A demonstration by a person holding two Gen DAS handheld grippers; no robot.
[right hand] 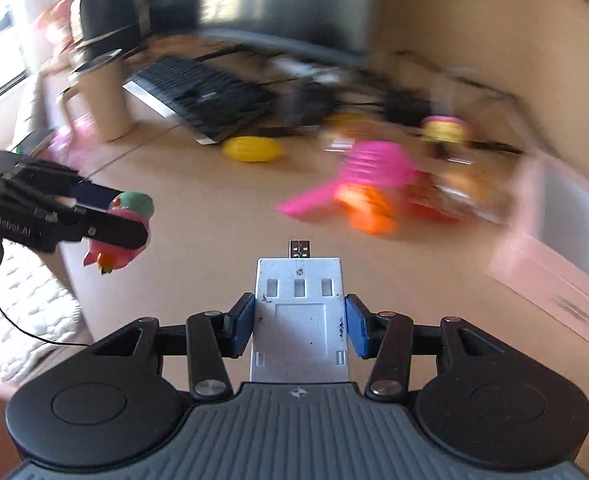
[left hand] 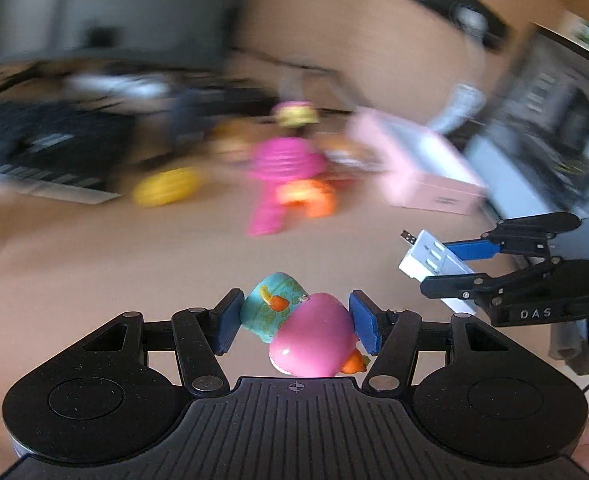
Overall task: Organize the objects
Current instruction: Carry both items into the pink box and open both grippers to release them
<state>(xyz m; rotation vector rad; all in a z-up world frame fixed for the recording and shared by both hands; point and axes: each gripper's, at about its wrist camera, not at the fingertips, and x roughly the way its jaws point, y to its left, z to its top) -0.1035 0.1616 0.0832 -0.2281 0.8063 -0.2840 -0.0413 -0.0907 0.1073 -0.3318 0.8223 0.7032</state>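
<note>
Toy duck [left hand: 306,328], pink with a teal head, sits clamped across its rounded, glossy body in the left gripper [left hand: 294,322]; light and hard, probably slippery. Right gripper [right hand: 299,326] pinches a flat white adapter [right hand: 299,316] by its stiff edges. Farther off on the desk [right hand: 214,216], blurred toys and a pink box [left hand: 426,168] crowd the way.

Two fisheye views, each from a handheld gripper, look forward and steeply down along its fingers, close above a tan desk [left hand: 94,260]. Both take in the same blurred clutter: pink toy [left hand: 282,168] [right hand: 370,172], yellow toy [left hand: 164,186] [right hand: 252,149], keyboard [right hand: 198,96]. Each view catches the other gripper at its edge.
</note>
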